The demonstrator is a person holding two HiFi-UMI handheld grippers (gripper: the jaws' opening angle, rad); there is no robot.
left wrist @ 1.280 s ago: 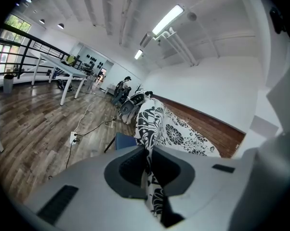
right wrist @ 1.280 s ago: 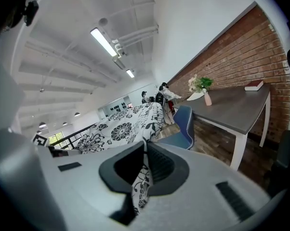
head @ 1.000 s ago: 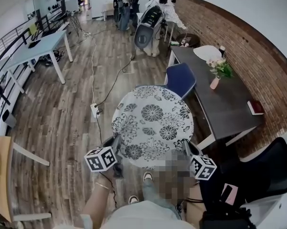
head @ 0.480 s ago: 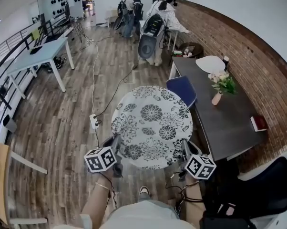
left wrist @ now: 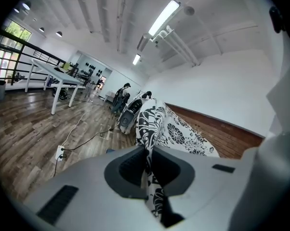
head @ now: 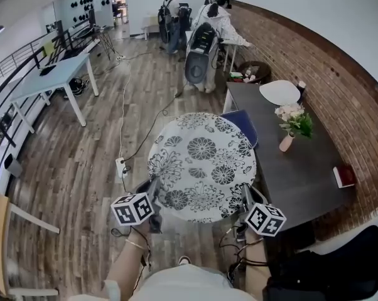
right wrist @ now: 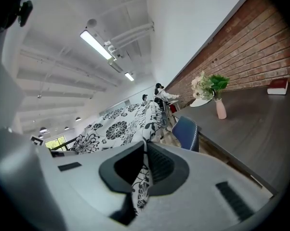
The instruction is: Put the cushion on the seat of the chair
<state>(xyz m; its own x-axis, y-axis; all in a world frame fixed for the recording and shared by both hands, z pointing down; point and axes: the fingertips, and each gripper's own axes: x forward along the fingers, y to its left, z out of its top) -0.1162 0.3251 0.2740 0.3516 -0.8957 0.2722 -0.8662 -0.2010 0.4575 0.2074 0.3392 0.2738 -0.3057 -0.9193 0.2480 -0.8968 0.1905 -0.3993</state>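
Observation:
A round white cushion (head: 201, 165) with black flowers hangs flat in the air between both grippers. My left gripper (head: 153, 192) is shut on its near left edge, my right gripper (head: 245, 196) on its near right edge. The fabric (left wrist: 147, 143) is pinched between the left pads, and the cushion's edge (right wrist: 144, 170) between the right pads. The blue chair (head: 244, 125) stands tucked at the dark table (head: 302, 168); the cushion hides most of it in the head view. Its blue back (right wrist: 187, 133) shows in the right gripper view.
On the dark table stand a pink vase with flowers (head: 291, 125), a white plate (head: 279, 92) and a red book (head: 344, 175). Cables and a power strip (head: 121, 165) lie on the wood floor. Two people (head: 214, 24) stand at the far end. A light table (head: 48, 80) is at left.
Both grippers have carried the cushion forward towards the blue chair, which now lies mostly under its far edge. The grip on both edges is unchanged.

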